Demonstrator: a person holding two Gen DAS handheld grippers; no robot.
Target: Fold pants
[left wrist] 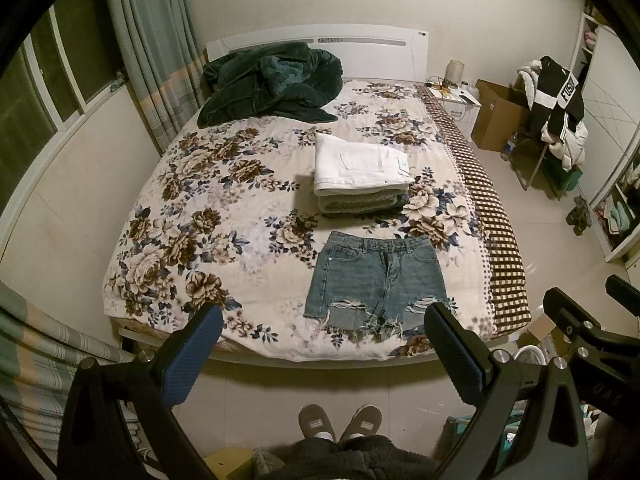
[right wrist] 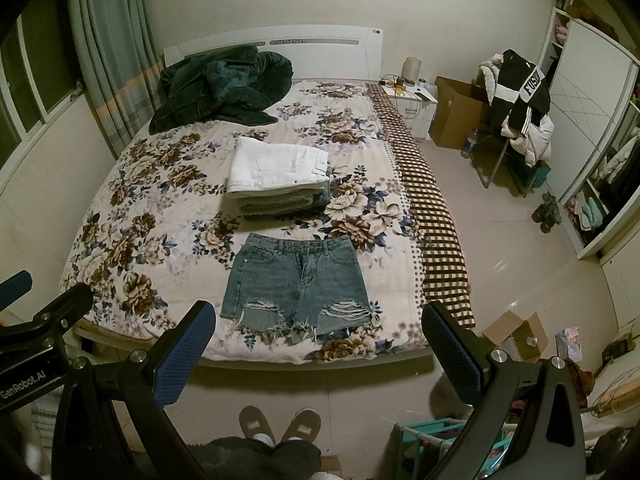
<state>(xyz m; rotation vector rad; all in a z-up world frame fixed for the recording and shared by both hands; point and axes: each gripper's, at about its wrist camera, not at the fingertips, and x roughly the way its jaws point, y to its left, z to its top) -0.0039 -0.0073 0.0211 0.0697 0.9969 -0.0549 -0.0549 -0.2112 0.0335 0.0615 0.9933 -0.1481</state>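
Observation:
Ripped blue denim shorts (left wrist: 376,276) lie flat, front side up, near the foot of the floral bed (left wrist: 208,216), waistband toward the headboard. They also show in the right wrist view (right wrist: 296,284). My left gripper (left wrist: 324,320) is open and empty, held above the foot of the bed, short of the shorts' frayed hems. My right gripper (right wrist: 320,320) is open and empty at about the same height, beside the left one. A stack of folded pants (left wrist: 360,172) with a white pair on top sits behind the shorts, also visible in the right wrist view (right wrist: 276,172).
A dark green blanket (left wrist: 272,84) is heaped at the headboard. A nightstand (left wrist: 456,100), a cardboard box (left wrist: 500,116) and a chair piled with clothes (left wrist: 556,108) stand right of the bed. A wardrobe (right wrist: 592,128) lines the right wall. My slippered feet (left wrist: 340,420) stand on the tiled floor.

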